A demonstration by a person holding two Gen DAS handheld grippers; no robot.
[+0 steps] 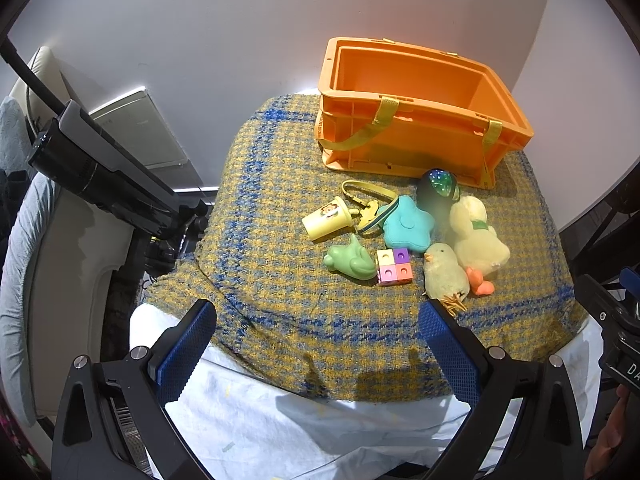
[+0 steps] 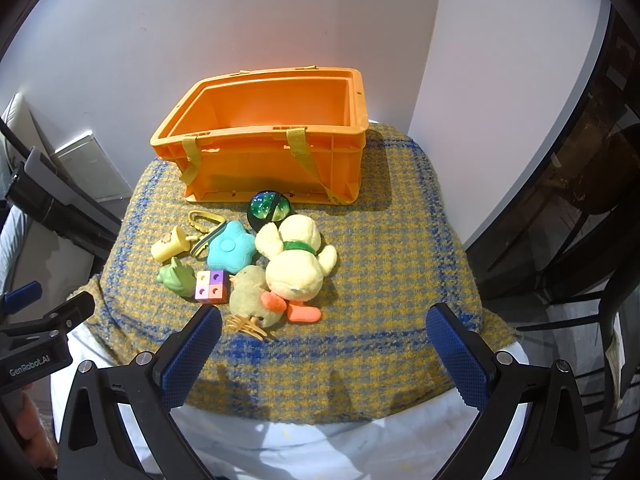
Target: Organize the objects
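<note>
Your left gripper [image 1: 316, 320] and right gripper [image 2: 324, 324] hang with fingers spread, gripping nothing. Beyond them, toys [image 2: 240, 264] cluster on the woven blanket [image 2: 380, 280]; at the far edge, the orange crate [image 2: 272, 136] stands empty.

black left gripper [image 1: 316, 316], blue textured pads [image 1: 188, 344], silver screws

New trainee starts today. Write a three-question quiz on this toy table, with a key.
1. True or false: the orange crate already holds toys.
2. Which toy lies nearest the crate's front wall: A) the teal star, B) the sparkly ball, C) the cube block?
3. How do the jaws of the left gripper and right gripper stand?

Key: 1 false, nothing shows inside; 2 B; 3 both wide open, empty.
</note>
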